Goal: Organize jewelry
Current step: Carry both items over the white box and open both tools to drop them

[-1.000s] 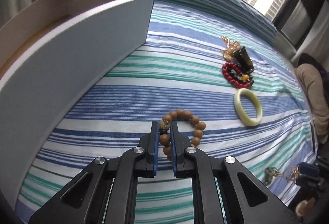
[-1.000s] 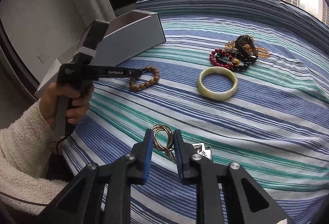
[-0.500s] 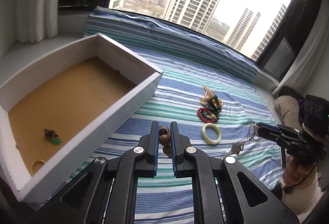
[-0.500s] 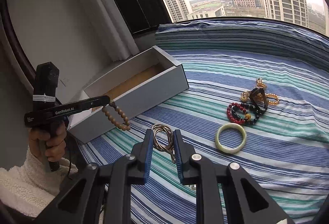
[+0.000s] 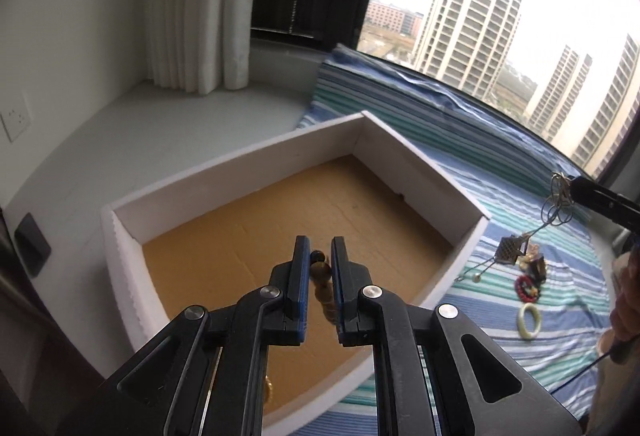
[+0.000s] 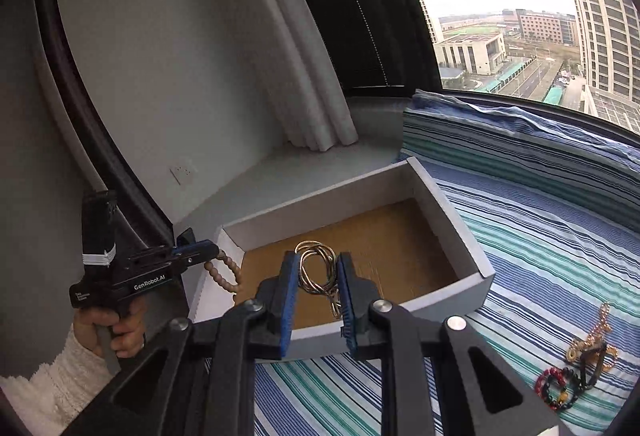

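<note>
My left gripper point(image 5: 320, 248) is shut on a brown wooden bead bracelet point(image 5: 323, 290) and holds it above the near part of the white box point(image 5: 420, 164) with its brown cardboard floor. From the right wrist view, the left gripper point(image 6: 214, 250) sits at the box's point(image 6: 460, 228) left end with the bracelet point(image 6: 226, 274) dangling below. My right gripper point(image 6: 317, 264) is shut on a looped metal chain necklace point(image 6: 316, 270), raised in front of the box. In the left wrist view the right gripper point(image 5: 574, 187) is over the bed, and the necklace's point(image 5: 556, 200) square pendant point(image 5: 510, 250) hangs under it.
On the striped bedspread point(image 6: 540, 256) right of the box lie a red bead bracelet point(image 6: 554, 386), gold jewellery point(image 6: 596, 340) and a pale green bangle point(image 5: 530, 320). A white curtain point(image 5: 188, 16) and a grey sill point(image 5: 180, 124) stand behind the box. A hand in a fleece sleeve point(image 6: 60, 376) holds the left gripper.
Both grippers rose off the bed and swung left toward the box. The bead bracelet and the necklace came up with them, and the box floor has come into view.
</note>
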Available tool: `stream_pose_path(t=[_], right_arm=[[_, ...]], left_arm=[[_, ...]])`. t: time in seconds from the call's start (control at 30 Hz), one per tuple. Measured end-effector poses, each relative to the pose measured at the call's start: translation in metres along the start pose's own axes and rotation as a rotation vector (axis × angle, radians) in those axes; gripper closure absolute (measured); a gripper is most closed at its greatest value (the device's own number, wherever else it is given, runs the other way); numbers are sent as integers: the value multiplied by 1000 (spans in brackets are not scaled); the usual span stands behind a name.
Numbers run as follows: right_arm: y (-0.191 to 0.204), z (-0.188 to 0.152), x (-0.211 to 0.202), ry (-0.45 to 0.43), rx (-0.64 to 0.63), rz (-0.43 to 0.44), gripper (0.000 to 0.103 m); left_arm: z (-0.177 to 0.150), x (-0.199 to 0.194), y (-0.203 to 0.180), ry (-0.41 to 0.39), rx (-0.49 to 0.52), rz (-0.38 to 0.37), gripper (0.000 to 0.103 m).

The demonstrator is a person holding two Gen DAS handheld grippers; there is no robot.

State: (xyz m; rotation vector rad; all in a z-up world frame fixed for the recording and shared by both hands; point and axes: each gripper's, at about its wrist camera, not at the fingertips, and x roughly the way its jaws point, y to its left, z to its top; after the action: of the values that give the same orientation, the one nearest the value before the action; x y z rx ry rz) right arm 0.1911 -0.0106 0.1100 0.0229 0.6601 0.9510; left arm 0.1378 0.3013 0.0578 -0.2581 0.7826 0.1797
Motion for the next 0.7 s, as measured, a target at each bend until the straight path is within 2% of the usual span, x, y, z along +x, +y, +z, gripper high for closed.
stream_pose_path(t=[0.2, 0.33, 0.43, 0.47, 0.5, 0.53, 0.57, 0.63, 0.7], right_arm=[[21, 11, 101, 91, -29, 28, 83], [25, -2, 166, 172, -52, 18, 83], [26, -15, 206, 227, -69, -21, 82], [24, -20, 215, 242, -61, -28, 80], [23, -22, 223, 253, -50, -41, 80], [21, -24, 228, 262, -38, -60, 77], [21, -25, 227, 262, -29, -70, 64], [19, -22, 212, 231, -17, -76, 50], [19, -17, 186, 189, -27, -87, 50]], left_arm=[[-16, 44, 47, 64, -63, 96, 95], [-30, 67, 72, 101, -86, 165, 95], [-38, 79, 84, 125, -91, 211, 93], [-40, 80, 86, 124, -97, 224, 85], [-42, 79, 87, 121, -101, 234, 63], [-43, 74, 86, 106, -99, 243, 51], [-44, 67, 82, 78, -88, 252, 38], [-45, 51, 70, 32, -41, 267, 35], [-48, 36, 54, 1, -6, 252, 30]])
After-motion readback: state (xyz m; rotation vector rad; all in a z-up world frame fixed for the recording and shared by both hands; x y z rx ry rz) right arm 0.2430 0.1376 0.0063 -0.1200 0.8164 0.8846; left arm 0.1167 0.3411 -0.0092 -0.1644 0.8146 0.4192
